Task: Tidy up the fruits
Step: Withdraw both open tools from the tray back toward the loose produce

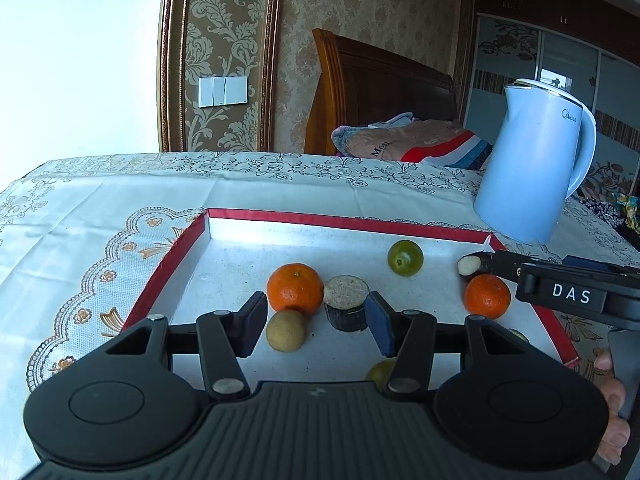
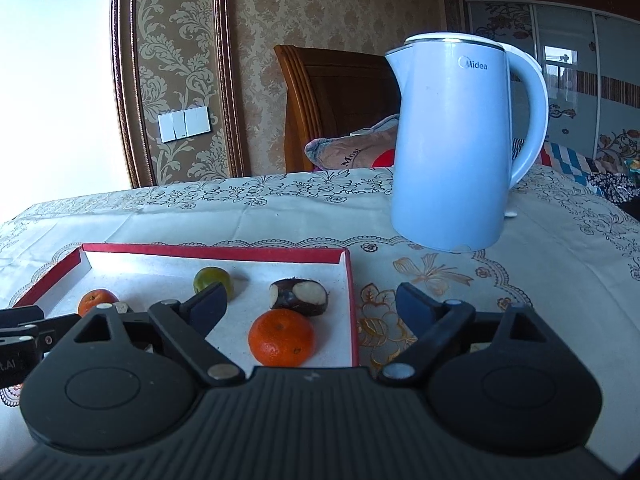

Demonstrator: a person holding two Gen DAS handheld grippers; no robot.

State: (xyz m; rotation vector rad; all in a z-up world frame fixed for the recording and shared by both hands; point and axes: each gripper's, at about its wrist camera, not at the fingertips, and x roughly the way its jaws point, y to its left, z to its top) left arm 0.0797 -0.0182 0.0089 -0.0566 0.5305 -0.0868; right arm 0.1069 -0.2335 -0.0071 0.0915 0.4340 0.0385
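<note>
Fruits, scattered loose in a shallow red-rimmed tray (image 1: 168,276) on the desk (image 1: 100,216).

Left hand-held gripper (image 1: 316,322): fingers spread apart, nothing between the pads, poised over a tight cluster. Within that cluster, a tangerine (image 1: 295,289) at 11 o'clock, a tan round fruit (image 1: 287,330) touching it at 7 o'clock, a dark-skinned cut stub (image 1: 346,302) just beside at 1 o'clock. Likely trouble here: closing on one piece, nudging its neighbours, sending a round one rolling across the smooth tray floor. Wrong pick also possible, all three sitting within the span of the fingers.

Further right, a green fruit (image 1: 405,258) near the far wall, alone. Then a dark peeled piece (image 2: 298,297) and a second tangerine (image 2: 281,337) near the right rim.

Right hand-held gripper (image 2: 310,312): fingers wide apart, empty, straddling the tray's right rim, so a downward move risks catching the wall and tipping or shifting the tray. Blue kettle (image 2: 452,140) well beyond at 1 o'clock, no immediate hazard.

Hard to make out: another greenish fruit (image 1: 382,372) mostly hidden behind the left finger linkage; something yellowish near the right rim, barely showing; near edge of the tray concealed under both gripper bodies; kind of the tan fruit and the dark pieces uncertain.
</note>
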